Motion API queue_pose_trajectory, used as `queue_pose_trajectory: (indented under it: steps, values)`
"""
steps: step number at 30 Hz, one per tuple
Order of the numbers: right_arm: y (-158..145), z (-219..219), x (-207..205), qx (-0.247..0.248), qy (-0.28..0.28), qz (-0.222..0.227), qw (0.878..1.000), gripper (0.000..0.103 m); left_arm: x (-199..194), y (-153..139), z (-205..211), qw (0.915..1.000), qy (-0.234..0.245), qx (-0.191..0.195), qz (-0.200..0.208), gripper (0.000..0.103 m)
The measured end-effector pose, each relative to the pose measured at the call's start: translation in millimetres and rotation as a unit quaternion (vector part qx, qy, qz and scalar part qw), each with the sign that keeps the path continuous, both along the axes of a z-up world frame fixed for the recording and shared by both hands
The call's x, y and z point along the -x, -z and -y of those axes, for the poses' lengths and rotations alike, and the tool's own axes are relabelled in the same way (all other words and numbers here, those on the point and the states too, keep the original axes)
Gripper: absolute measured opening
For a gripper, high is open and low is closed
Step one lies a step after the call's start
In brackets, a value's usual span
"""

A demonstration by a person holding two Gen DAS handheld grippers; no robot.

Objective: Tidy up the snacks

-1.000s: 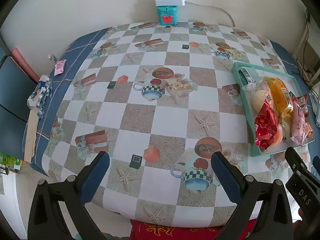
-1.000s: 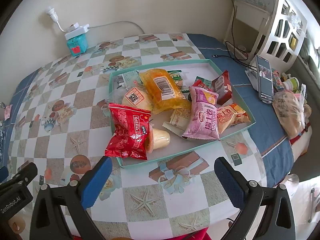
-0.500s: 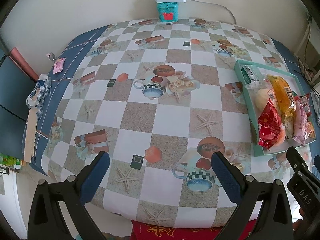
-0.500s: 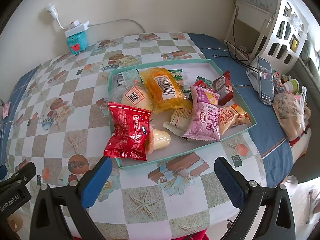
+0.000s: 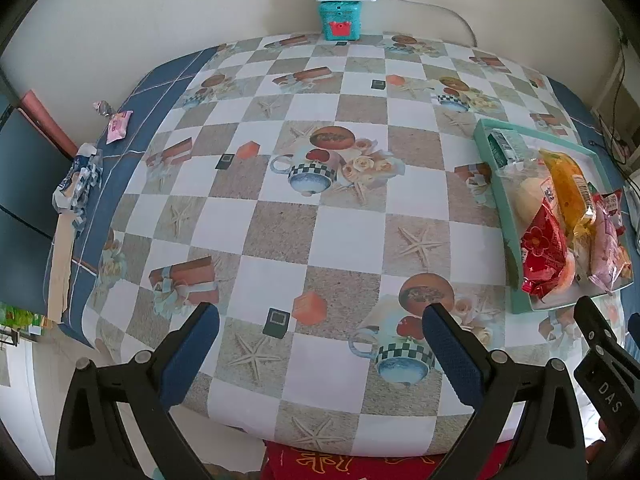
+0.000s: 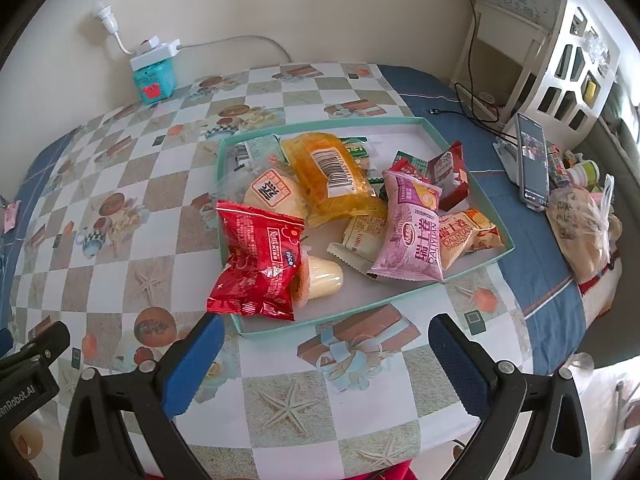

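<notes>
Both claws, left claw [image 5: 320, 344] and right claw [image 6: 326, 354], are held released above the near counter [image 5: 340, 232]; snack packets, including a red packet [image 6: 256, 260], are heaped in the teal tray [image 6: 360, 308].

Setting: a lived-in room of a home. Evidence: a table [image 6: 280, 392] covered by a patterned vinyl cloth printed with teacups, starfish and gift boxes stands with its far edge against a plain cream wall. At that far edge, a white power strip [image 6: 154, 53] rests on a small teal box [image 6: 154, 84]. A teal tray [image 6: 472, 264] of packaged snacks sits toward the table's right edge. Past the right edge, a phone [image 6: 532, 162] stands propped near tape rolls, beside a white openwork shelf [image 6: 576, 60].
</notes>
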State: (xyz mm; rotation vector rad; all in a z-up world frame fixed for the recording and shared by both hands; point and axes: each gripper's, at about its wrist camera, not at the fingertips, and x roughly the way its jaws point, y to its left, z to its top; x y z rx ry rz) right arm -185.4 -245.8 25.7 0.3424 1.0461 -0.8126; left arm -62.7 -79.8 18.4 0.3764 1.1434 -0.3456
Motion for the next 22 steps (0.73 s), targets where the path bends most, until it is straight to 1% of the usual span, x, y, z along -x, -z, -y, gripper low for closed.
queue_pose_trajectory:
  steps: [14, 16, 19, 22]
  values:
    - [0.8, -1.2, -0.9, 0.0, -0.001, -0.001, 1.0, 0.103, -2.1, 0.8, -2.0, 1.0, -0.003, 0.001, -0.003, 0.101]
    - [0.7, -1.0, -1.0, 0.0, -0.001, -0.001, 1.0, 0.103, -1.5, -0.4, -2.7, 1.0, -0.003, 0.004, 0.002, 0.101]
    - [0.7, -1.3, -1.2, 0.0, -0.001, -0.001, 1.0, 0.103, 0.4, -6.4, -4.0, 0.9998, -0.004, 0.009, 0.019, 0.101]
    - [0.6, -1.4, -1.4, 0.0, -0.001, -0.002, 1.0, 0.103, -0.8, -5.7, -3.0, 0.9999, -0.003, 0.011, 0.012, 0.101]
